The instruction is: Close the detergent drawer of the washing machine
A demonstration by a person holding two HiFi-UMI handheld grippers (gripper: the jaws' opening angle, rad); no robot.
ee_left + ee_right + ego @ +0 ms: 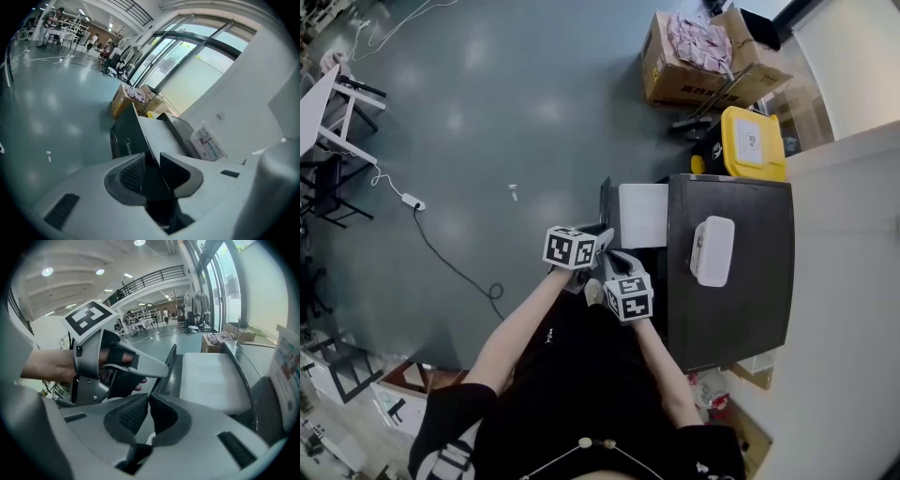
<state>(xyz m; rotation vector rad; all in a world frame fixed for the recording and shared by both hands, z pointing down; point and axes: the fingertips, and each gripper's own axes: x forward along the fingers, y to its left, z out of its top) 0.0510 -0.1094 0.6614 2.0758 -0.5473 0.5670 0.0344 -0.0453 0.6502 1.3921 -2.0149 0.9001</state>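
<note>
The dark washing machine (750,300) stands at the right. Its white detergent drawer (643,214) sticks out to the left and ends in a dark front panel (606,199). My left gripper (602,236) is at that panel. In the left gripper view the panel's edge (125,140) runs down into the gap of my left gripper (151,161), and the pads close on it. My right gripper (617,262) hovers just behind the left one. My right gripper (147,401) is shut and holds nothing. It faces the drawer (213,380) and the left gripper's finger (140,364).
A white lidded box (712,249) lies on the machine's top. Behind the machine are a yellow container (752,142) and an open cardboard box (694,58). A power strip with its cable (412,202) lies on the grey floor at the left. A white wall runs along the right.
</note>
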